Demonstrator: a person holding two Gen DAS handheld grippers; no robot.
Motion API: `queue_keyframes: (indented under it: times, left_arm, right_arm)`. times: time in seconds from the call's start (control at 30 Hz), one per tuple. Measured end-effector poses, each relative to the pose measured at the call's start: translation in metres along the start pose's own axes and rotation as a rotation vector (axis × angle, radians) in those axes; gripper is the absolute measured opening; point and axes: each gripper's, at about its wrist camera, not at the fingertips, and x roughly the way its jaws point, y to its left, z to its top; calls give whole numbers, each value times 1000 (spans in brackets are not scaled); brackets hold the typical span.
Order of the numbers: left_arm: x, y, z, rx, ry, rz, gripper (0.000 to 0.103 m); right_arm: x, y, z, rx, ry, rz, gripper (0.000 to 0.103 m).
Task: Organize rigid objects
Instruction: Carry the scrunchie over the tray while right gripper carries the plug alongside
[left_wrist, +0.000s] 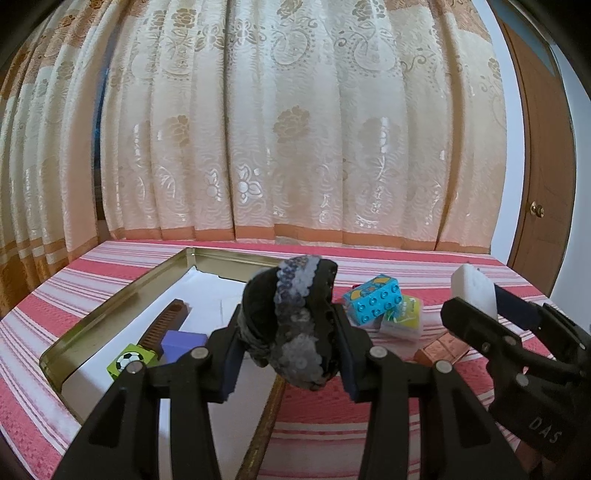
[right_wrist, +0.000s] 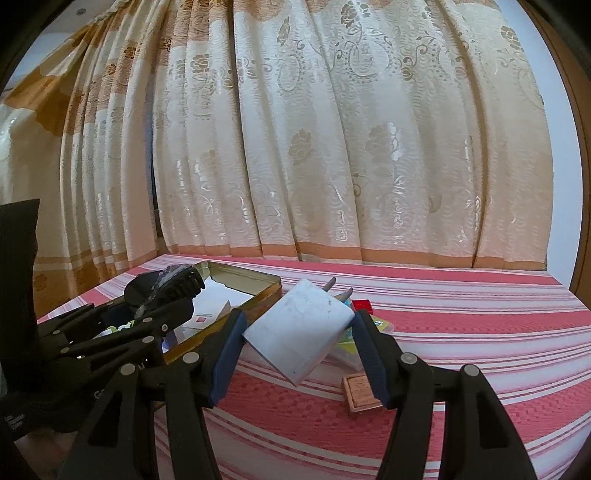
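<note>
Left wrist view shows the left tongs (left_wrist: 291, 332) clamped on a black hair claw clip with a sequined band (left_wrist: 295, 314), held up in the air just at the near right rim of the open gold tin (left_wrist: 122, 291). Inside the tin, on its white liner, lie a brown comb (left_wrist: 166, 321), a purple block (left_wrist: 183, 341) and a green cube with a football print (left_wrist: 131, 360). To the right of the tin, on the red-striped cloth of the bench (left_wrist: 369, 424), sit a blue studded brick (left_wrist: 373, 301), a yellow-green cube (left_wrist: 402, 317) and a copper-coloured flat block (left_wrist: 441, 347).

Right wrist view has the right tongs (right_wrist: 299, 339) squeezed on a white plug adapter (right_wrist: 299, 332), prongs pointing away, lifted above the cloth just right of the tin (right_wrist: 266, 291).

Judging by this, both pieces are on their way into the tin. To do it well, carry the clip left over the bare liner behind the purple block, lower it until it nearly touches, then ease the grip apart — dropping from height may make it bounce onto the comb. The adapter should wait until the left tongs are out of the way, since the two grippers are close together and could collide over the rim — then go down flat in the free far corner
</note>
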Motion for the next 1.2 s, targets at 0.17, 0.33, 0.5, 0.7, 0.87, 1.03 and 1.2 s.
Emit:
queue_keyframes:
  times: [0.17,0.33,0.5,0.7,0.87,1.03,1.2]
  left_arm:
    - [-2,5,0,-7,-2,1,43]
    - [-3,9,0,-11,-5,4,43]
    - [-4,14,0,-21,-5,6,43]
    - [-5,16,1,-25,-11,9,43]
    - [-7,19,0,-30,-17,12,43]
    - [-9,22,0,-37,-22,16,43]
    - [-10,24,-1,-45,-26,14,43]
  right_arm:
    - [0,3,-1,-3,-1,7,62]
    - [0,8,-1,-9,-2,15,62]
    - [0,12,-1,-15,-1,24,62]
    - [0,15,-2,-18,-1,32,62]
    - [0,19,-2,-21,1,37,62]
    - [1,22,-2,-25,3,46,62]
    - [3,26,-2,-30,6,54,62]
